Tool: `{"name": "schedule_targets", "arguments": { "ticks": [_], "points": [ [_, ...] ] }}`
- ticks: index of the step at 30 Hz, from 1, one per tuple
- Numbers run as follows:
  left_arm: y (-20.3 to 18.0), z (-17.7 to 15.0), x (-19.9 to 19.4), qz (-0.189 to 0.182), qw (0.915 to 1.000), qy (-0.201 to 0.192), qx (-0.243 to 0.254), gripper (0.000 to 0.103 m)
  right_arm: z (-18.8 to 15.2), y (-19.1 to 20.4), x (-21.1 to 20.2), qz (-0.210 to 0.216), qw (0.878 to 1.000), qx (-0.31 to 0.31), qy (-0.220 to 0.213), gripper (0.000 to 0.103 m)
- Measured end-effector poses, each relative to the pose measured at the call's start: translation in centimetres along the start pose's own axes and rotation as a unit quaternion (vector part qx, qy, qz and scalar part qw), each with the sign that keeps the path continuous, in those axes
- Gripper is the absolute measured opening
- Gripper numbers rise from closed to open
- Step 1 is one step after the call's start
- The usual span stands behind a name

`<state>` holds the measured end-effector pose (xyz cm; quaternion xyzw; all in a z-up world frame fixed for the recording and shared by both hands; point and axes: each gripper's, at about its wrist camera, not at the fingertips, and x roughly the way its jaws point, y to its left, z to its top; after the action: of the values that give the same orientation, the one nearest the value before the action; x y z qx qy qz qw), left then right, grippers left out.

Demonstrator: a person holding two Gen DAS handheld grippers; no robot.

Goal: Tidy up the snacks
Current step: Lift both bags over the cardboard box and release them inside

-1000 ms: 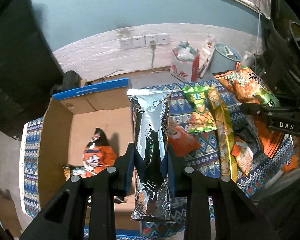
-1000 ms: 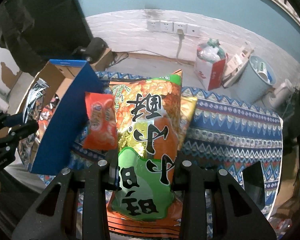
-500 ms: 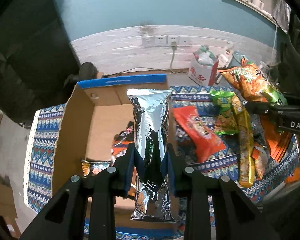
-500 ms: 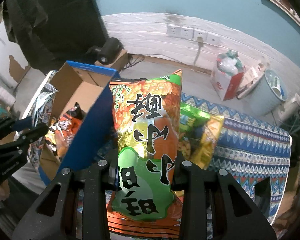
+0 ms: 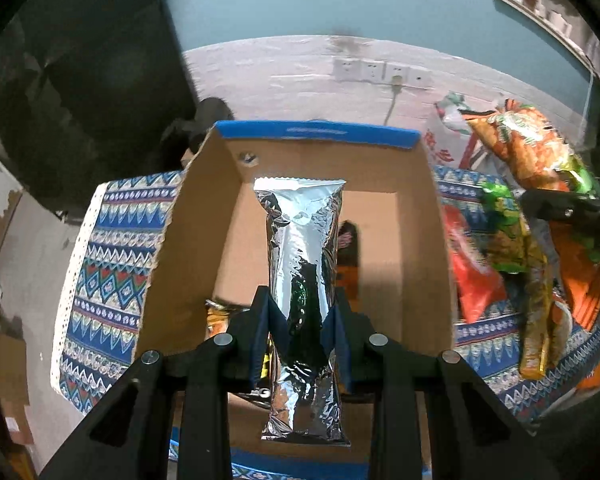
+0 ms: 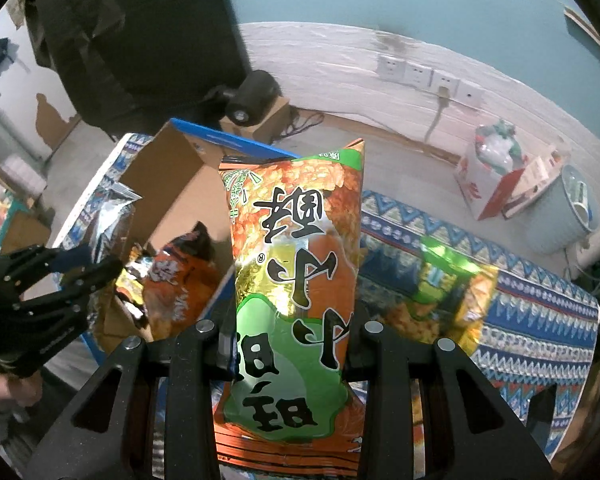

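My left gripper (image 5: 302, 312) is shut on a silver foil snack bag (image 5: 302, 240) and holds it upright over the open cardboard box (image 5: 420, 264). My right gripper (image 6: 292, 320) is shut on an orange and green snack bag (image 6: 296, 264), held upright just right of the box (image 6: 168, 184). An orange and black snack bag (image 6: 180, 280) lies inside the box. The left gripper (image 6: 84, 268) with its silver bag (image 6: 112, 220) shows at the left of the right wrist view. The right gripper's bag (image 5: 528, 152) shows at the right of the left wrist view.
A red bag (image 5: 472, 272) and green and yellow bags (image 5: 508, 240) lie on the patterned cloth (image 5: 112, 264) right of the box. A green and yellow bag (image 6: 448, 284) lies on the cloth (image 6: 540, 320). Floor bags, a bucket (image 6: 560, 216) and wall sockets stand behind.
Both grippers have moved left with their bags. The silver bag now hangs over the middle of the box, and the right gripper's bag has come up beside the box.
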<state>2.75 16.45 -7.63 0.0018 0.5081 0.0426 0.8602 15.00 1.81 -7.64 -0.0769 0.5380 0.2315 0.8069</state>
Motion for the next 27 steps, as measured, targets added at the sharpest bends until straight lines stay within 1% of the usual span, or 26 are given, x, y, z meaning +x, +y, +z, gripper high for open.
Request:
{"name": "schedule_targets", "arguments": {
  "ticks": [3, 12, 16, 18, 21, 23, 27],
  "points": [
    [1.2, -0.1, 0.9, 0.002, 0.9999, 0.010, -0.013, 0.029, 0.6, 0.9, 0.5, 0.005, 1.000, -0.005, 0.002, 0.033],
    [3.1, -0.3, 2.1, 0.010, 0.9991, 0.028, -0.032, 0.031, 2.2, 3.8, 2.0, 0.020, 0.999, -0.024, 0.008, 0.033],
    [3.5, -0.4, 2.0, 0.022, 0.9989, 0.026, -0.033, 0.039, 2.8, 5.4, 2.6, 0.028, 0.999, -0.036, 0.009, 0.033],
    [4.0, -0.5, 1.9, 0.027, 0.9986, 0.024, -0.038, 0.048, 3.0, 6.0, 3.0, 0.033, 0.999, -0.040, 0.011, 0.033],
    [4.6, -0.7, 1.7, 0.030, 0.9983, 0.022, -0.044, 0.056, 3.3, 7.1, 3.7, 0.040, 0.998, -0.045, 0.015, 0.033],
    [5.0, -0.8, 1.5, 0.031, 0.9981, 0.020, -0.049, 0.058, 3.5, 7.7, 4.1, 0.045, 0.998, -0.049, 0.018, 0.033],
    [5.6, -0.9, 1.1, 0.033, 0.9978, 0.017, -0.055, 0.058, 3.7, 8.6, 5.1, 0.051, 0.997, -0.052, 0.026, 0.033]
  ]
}}
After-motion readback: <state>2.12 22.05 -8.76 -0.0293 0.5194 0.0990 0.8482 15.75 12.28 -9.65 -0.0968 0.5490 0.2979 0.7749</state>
